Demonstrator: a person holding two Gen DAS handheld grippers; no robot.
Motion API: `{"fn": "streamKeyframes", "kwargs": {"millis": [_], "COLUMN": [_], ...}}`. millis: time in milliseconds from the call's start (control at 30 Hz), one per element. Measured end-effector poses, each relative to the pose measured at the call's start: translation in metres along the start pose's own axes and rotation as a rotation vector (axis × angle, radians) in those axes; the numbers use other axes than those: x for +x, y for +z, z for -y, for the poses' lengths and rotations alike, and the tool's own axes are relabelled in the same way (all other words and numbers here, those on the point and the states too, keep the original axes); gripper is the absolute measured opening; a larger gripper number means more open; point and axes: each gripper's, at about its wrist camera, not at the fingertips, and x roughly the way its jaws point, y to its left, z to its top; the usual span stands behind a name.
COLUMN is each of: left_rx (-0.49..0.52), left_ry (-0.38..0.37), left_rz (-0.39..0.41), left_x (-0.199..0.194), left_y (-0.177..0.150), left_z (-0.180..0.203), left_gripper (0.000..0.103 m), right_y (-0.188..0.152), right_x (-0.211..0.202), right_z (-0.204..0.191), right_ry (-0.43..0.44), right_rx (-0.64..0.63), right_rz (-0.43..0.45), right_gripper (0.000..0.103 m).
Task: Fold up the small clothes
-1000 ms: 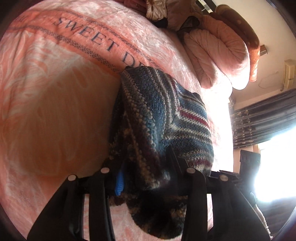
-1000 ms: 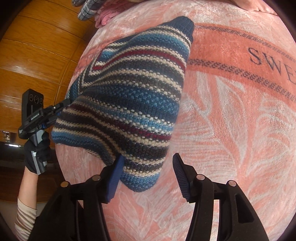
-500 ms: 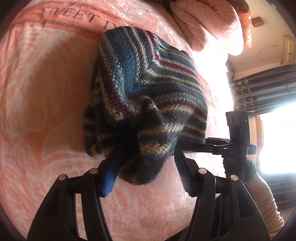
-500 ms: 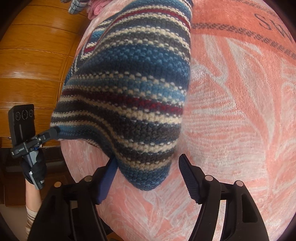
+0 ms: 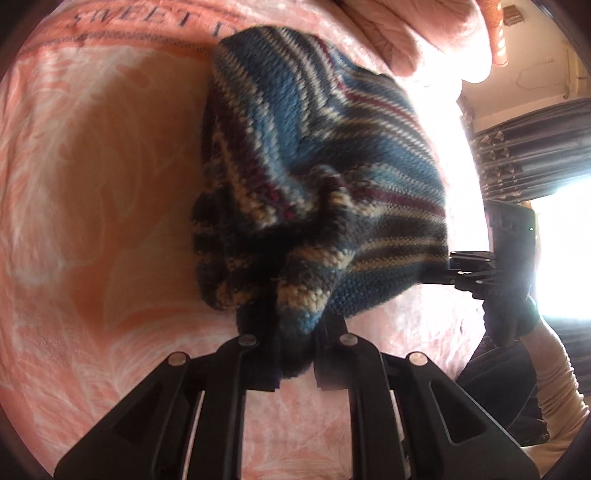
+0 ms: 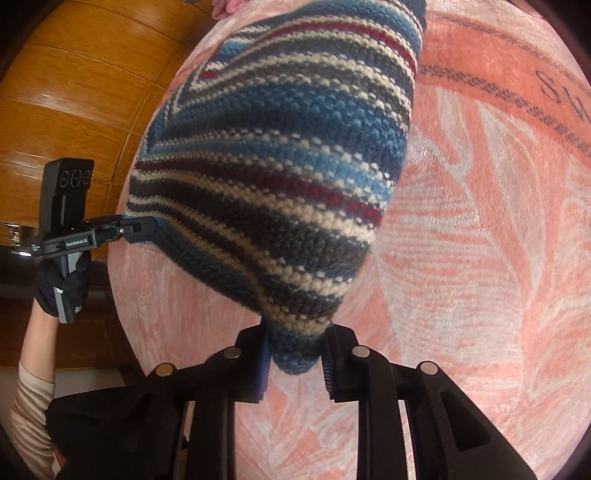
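A small striped knit sweater (image 5: pixel 317 155) in blue, cream, grey and maroon lies on a pink blanket (image 5: pixel 92 184) printed with "SWEET". My left gripper (image 5: pixel 297 343) is shut on a bunched near corner of it. In the right wrist view the same sweater (image 6: pixel 280 177) spreads away from my right gripper (image 6: pixel 295 350), which is shut on another corner. Each view also shows the other tool: the right gripper (image 5: pixel 458 266) pinches the sweater's far right edge, and the left gripper (image 6: pixel 147 229) pinches its left edge. Gloved hands hold both tools.
Pink quilts and pillows (image 5: pixel 424 33) are piled at the bed's far end. Dark curtains (image 5: pixel 528 158) and a glaring window stand to the right. A wooden panelled wall (image 6: pixel 74 92) runs along the bed's other side. The blanket (image 6: pixel 480 258) reaches out beyond the sweater.
Both grippers stood open around the sweater's corners half a second ago; both are shut on the knit now. The sweater's near edge is pulled taut between them.
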Motion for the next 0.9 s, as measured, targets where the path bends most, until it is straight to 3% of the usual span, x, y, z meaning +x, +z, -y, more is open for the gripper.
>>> {"fn": "streamKeyframes", "kwargs": {"millis": [100, 200, 267, 300, 400, 633, 800, 900], "left_rx": [-0.026, 0.013, 0.059, 0.081, 0.130, -0.054, -0.162, -0.222], "left_ry": [0.001, 0.012, -0.013, -0.037, -0.087, -0.063, -0.028, -0.049], "left_rz": [-0.006, -0.009, -0.012, -0.015, 0.015, 0.194, 0.249, 0.257], "left_x": [0.016, 0.010, 0.000, -0.007, -0.029, -0.059, -0.049, -0.035], "left_y": [0.000, 0.002, 0.000, -0.003, -0.005, 0.036, 0.091, 0.117], "left_z": [-0.006, 0.001, 0.005, 0.007, 0.007, -0.022, -0.022, -0.015], "left_gripper": [0.012, 0.015, 0.022, 0.030, 0.041, 0.045, 0.047, 0.047], "right_y": [-0.004, -0.003, -0.004, -0.002, 0.004, 0.023, 0.035, 0.037], "right_x": [0.014, 0.016, 0.014, 0.008, -0.014, -0.062, -0.061, -0.061], "right_z": [-0.008, -0.010, -0.012, -0.012, -0.012, 0.009, 0.031, 0.038], "right_ry": [-0.059, -0.047, -0.031, -0.007, 0.025, -0.013, -0.029, -0.044], "right_rx": [-0.035, -0.030, -0.040, -0.040, -0.052, 0.005, 0.035, 0.029], "right_rz": [-0.024, -0.032, -0.047, -0.050, -0.045, 0.105, 0.101, 0.091], "right_gripper": [0.024, 0.028, 0.035, 0.039, 0.062, 0.064, 0.064, 0.064]}}
